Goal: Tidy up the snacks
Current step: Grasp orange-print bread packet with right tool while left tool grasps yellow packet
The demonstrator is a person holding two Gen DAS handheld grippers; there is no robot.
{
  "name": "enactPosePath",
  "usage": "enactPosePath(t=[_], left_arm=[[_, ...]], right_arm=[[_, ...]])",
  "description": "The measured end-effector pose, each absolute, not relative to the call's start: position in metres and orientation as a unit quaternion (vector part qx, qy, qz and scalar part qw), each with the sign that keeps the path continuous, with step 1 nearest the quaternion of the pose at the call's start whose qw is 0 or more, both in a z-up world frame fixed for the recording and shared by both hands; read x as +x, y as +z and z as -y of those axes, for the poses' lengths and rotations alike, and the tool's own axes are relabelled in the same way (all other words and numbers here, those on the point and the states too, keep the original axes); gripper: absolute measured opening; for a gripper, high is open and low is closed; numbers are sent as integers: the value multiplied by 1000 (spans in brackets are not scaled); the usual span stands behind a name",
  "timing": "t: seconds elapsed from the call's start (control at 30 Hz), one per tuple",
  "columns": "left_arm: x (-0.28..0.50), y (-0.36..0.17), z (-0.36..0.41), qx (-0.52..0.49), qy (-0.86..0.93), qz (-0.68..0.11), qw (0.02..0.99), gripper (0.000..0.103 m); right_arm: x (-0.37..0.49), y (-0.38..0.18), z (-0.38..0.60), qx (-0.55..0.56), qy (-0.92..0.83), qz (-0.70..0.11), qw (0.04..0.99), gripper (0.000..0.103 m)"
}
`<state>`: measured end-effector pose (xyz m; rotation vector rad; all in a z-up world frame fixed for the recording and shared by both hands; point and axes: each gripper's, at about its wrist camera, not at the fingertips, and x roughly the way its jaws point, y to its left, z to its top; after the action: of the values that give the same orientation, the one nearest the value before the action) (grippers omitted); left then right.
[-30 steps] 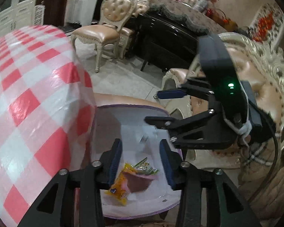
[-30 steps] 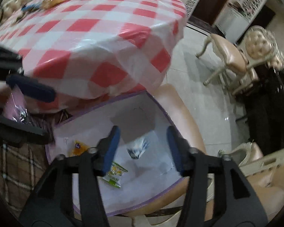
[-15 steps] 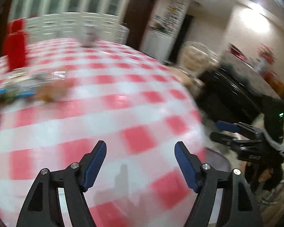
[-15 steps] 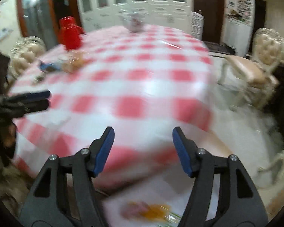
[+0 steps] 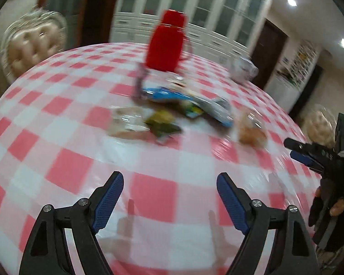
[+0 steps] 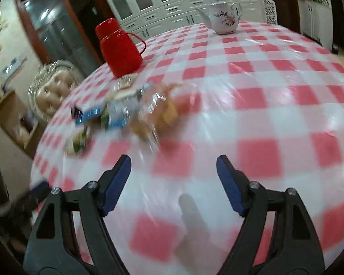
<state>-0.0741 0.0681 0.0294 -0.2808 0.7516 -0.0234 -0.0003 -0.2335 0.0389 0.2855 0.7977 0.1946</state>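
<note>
I hold a two-finger gripper in each hand above a round table (image 5: 64, 160) covered in a red and white checked cloth.

My left gripper (image 5: 169, 197) has its blue-padded fingers spread wide apart, with nothing between them, only bare cloth below. Beyond it, toward the middle of the table, lies a loose pile of snacks (image 5: 172, 112). The picture is blurred, so I can only make out a blue and white packet (image 5: 194, 100), a green and yellow packet (image 5: 162, 123) in front of it, a clear wrapper (image 5: 128, 123) to its left, and a tan, bread-like snack (image 5: 252, 133) a little apart on the right. A red flask (image 5: 167, 43) with a cup-shaped lid stands upright just behind the pile. At the right edge of this view I see my right gripper from the side, over the edge of the table.

My right gripper (image 6: 173, 183) is also opened wide and grips nothing. From its camera the same pile of snacks (image 6: 126, 112) sits ahead and to the left, smeared by motion. The red flask (image 6: 119, 48) stands just beyond the pile. A white teapot (image 6: 224, 18) with a dark flower pattern stands well apart from them, near the far rim. A padded chair (image 6: 50, 91) stands beside the table on the left.
</note>
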Motion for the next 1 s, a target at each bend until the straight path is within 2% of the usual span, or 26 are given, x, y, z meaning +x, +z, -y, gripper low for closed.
enactPosePath(t=[0.2, 0.37, 0.43, 0.47, 0.5, 0.7, 0.87, 0.9, 0.93, 0.97, 1.0], left_arm=[[-53, 17, -93, -169, 13, -374, 912, 84], [-44, 17, -97, -179, 12, -382, 907, 84], [-38, 19, -95, -180, 6, -385, 905, 84], [-35, 20, -93, -180, 5, -385, 905, 84], [-30, 21, -90, -179, 3, -385, 905, 84], [22, 12, -55, -156, -18, -420, 894, 84], [59, 5, -42, -124, 49, -432, 892, 83], [62, 5, -42, -123, 51, -431, 892, 80], [63, 6, -42, -120, 51, -427, 895, 52], [62, 6, -42, -115, 41, -429, 895, 32], [59, 7, -42, -118, 29, -429, 895, 32]], right_arm=[[72, 39, 195, 151, 29, -393, 906, 82], [122, 14, 176, 99, -24, -440, 892, 82], [121, 10, 180, 98, -1, -439, 893, 81], [117, 10, 185, 103, 11, -434, 895, 67], [113, 11, 189, 109, 23, -430, 896, 60], [55, 27, 222, 122, 66, -399, 907, 56], [18, 36, 225, 130, 106, -372, 913, 57], [14, 38, 223, 128, 112, -367, 915, 57], [7, 40, 220, 124, 120, -360, 917, 57], [3, 41, 218, 121, 127, -354, 919, 57], [1, 41, 216, 118, 132, -349, 920, 57]])
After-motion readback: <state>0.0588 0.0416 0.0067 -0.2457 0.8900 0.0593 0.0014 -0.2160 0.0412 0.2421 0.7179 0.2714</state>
